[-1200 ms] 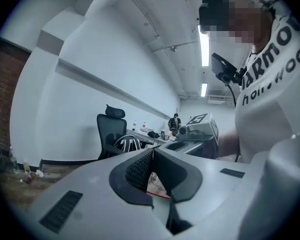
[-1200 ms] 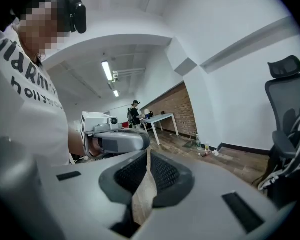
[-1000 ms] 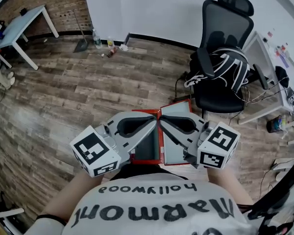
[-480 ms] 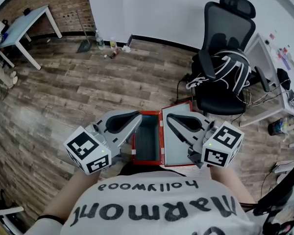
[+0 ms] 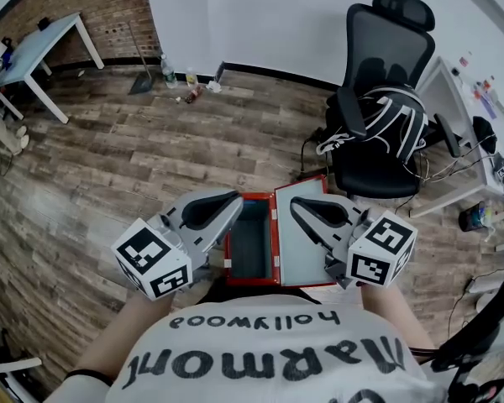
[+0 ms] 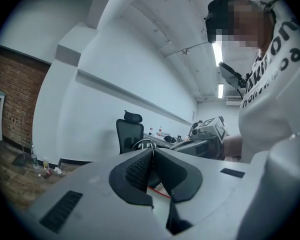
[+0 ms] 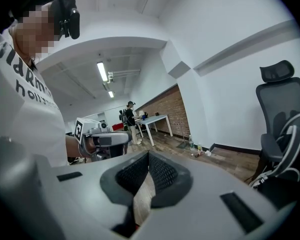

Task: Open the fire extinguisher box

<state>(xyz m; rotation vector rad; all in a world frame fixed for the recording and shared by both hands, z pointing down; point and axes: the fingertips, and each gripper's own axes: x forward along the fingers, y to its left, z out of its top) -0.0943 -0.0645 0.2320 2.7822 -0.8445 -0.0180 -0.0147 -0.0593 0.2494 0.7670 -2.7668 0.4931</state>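
Note:
The red fire extinguisher box [image 5: 274, 238] stands on the wood floor right in front of me. Its left half shows a dark grey inside [image 5: 250, 248]; its right half is a pale grey panel [image 5: 301, 246]. My left gripper [image 5: 238, 198] hangs over the box's left edge, jaws shut and empty. My right gripper [image 5: 294, 201] hovers over the grey panel, also shut on nothing. In the left gripper view the pads [image 6: 140, 169] meet, and a thin red edge of the box [image 6: 157, 191] shows below them. The right gripper view shows its pads [image 7: 160, 171] meeting above the floor.
A black office chair [image 5: 378, 116] draped with a black-and-white garment stands beyond the box, with a white desk [image 5: 462, 116] and cables at the right. Far left is a blue table [image 5: 34, 44]; bottles and a dustpan [image 5: 164, 70] lie by the wall. A person [image 7: 131, 119] stands in the distance.
A second ago both grippers' tips met over the box's middle. They have since drawn apart, the left one to the left, and the dark inside of the left half now shows.

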